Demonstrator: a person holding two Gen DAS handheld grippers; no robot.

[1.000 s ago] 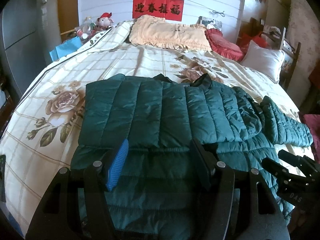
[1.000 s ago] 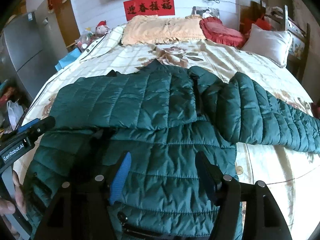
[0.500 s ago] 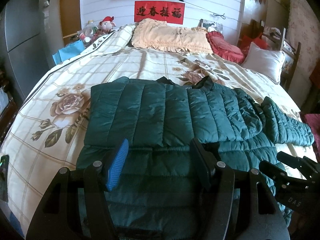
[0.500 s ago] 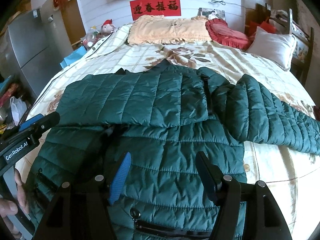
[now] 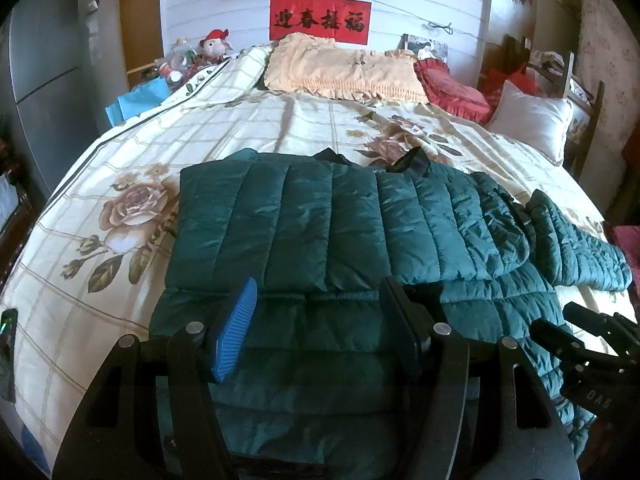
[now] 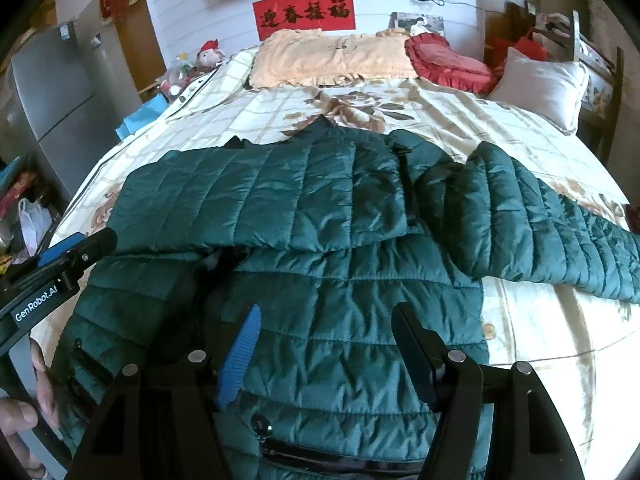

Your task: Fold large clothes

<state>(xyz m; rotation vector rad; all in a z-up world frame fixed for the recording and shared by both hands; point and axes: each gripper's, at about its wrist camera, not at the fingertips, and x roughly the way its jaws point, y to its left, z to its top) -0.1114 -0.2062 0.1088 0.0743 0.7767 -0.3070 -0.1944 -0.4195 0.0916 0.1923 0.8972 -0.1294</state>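
Observation:
A dark green quilted jacket (image 5: 320, 232) lies front up on the bed, also filling the right wrist view as the jacket (image 6: 320, 272). One sleeve is folded flat across its chest. The other sleeve (image 6: 540, 232) stretches out to the right over the bedcover. My left gripper (image 5: 318, 286) hovers open over the jacket's lower left part, nothing between its fingers. My right gripper (image 6: 328, 310) stands open above the hem near a zip pocket (image 6: 304, 452), also with nothing held. Each gripper shows in the other's view: the right gripper (image 5: 580, 332) and the left gripper (image 6: 76, 252), with a hand (image 6: 24, 412) below it.
The bed (image 5: 100, 272) has a cream floral checked cover. At its head lie a peach pillow (image 5: 344, 68), a red cushion (image 5: 452, 88) and a white pillow (image 5: 532, 120). A grey fridge (image 6: 52, 92) stands left, a wooden chair (image 5: 580, 92) right.
Both views have drifted only slightly. The jacket lies as before and both grippers stay open above it.

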